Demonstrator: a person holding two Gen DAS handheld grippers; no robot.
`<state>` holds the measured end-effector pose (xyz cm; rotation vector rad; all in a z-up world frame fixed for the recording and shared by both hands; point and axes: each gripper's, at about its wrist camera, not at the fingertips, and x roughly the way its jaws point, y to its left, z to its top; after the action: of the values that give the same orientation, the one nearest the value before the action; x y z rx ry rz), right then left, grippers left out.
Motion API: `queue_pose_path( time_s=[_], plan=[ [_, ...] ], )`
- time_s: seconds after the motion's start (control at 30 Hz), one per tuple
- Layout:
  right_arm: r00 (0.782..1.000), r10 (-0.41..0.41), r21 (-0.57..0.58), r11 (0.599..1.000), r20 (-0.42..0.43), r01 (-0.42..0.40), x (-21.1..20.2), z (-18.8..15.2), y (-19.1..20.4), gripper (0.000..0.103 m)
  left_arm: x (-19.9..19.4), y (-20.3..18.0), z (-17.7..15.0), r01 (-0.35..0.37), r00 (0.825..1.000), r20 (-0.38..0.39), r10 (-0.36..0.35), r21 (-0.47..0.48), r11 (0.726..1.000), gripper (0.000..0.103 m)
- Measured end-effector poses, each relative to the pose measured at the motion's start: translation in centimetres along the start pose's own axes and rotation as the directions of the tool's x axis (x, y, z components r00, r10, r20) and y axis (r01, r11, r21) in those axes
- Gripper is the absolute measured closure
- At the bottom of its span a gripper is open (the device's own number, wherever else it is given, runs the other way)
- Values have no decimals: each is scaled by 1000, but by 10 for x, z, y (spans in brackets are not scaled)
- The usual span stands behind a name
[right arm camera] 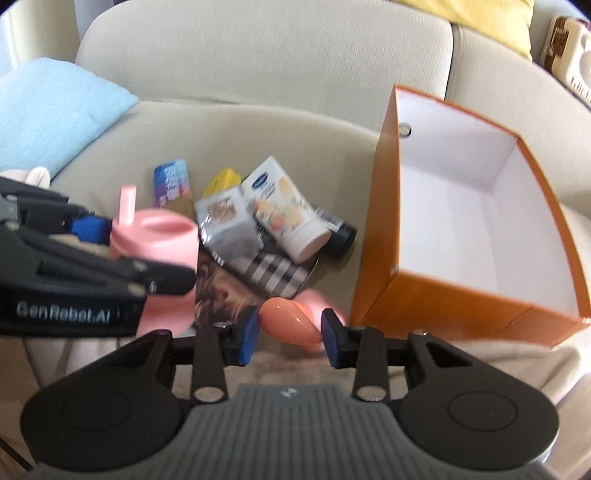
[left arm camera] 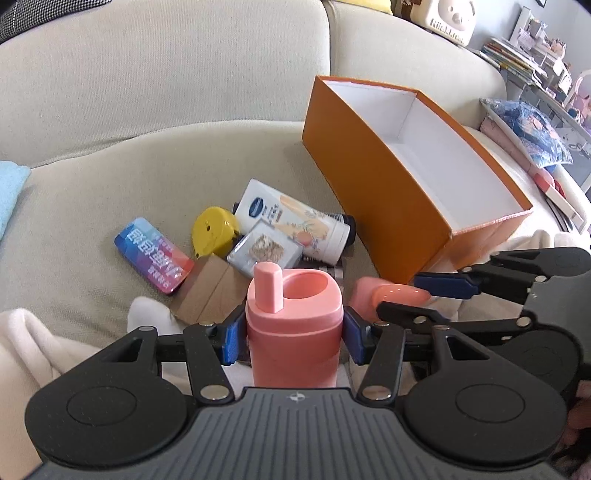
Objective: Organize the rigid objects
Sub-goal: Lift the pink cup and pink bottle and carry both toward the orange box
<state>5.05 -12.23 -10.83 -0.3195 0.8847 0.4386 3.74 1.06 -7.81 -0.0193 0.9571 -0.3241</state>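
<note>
Sofa seat, mid-sort: my left gripper is clamped on the upright pink plastic cup w/ spout lid, bottom centre of frame. My right gripper straddles a glossy pink rounded object, pads not visibly closed. Open orange cardboard box sits at right.

This is a home living room. A beige upholstered sofa with soft back cushions fills both views, and a light blue pillow lies at its left end. Beyond the sofa's right end stand cluttered shelves of books and small trinkets, a cream bear-faced case and a blue patterned cushion. A yellow cushion sits along the sofa's top edge.
</note>
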Motion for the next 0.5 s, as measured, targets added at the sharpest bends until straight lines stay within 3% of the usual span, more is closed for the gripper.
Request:
queue_pose_path(
  time_s=[0.13, 0.23, 0.33, 0.4, 0.47, 0.5],
  plan=[
    [999, -19, -41, 999, 37, 20, 8, 7, 3, 66, 7, 0, 3, 6, 1000, -1, -6, -1, 1000, 42],
    [1000, -8, -20, 1000, 2, 8, 22, 10, -3, 69, 11, 3, 4, 8, 1000, -12, -9, -16, 1000, 42],
    [1000, 9, 7, 1000, -8, -9, 29, 11, -8, 83, 15, 4, 5, 4, 1000, -23, -5, -17, 1000, 42],
    [1000, 12, 20, 1000, -16, -12, 30, 12, -11, 84, 17, 4, 5, 7, 999, -32, -7, -11, 1000, 42],
    [999, 5, 14, 1000, -34, -5, 27, 10, -11, 78, 16, 2, 6, 12, 999, -30, -12, -2, 1000, 42],
    [1000, 3, 10, 1000, -30, -3, 22, 9, -11, 61, 15, 2, 6, 16, 999, -28, -16, 2, 1000, 42]
  ],
)
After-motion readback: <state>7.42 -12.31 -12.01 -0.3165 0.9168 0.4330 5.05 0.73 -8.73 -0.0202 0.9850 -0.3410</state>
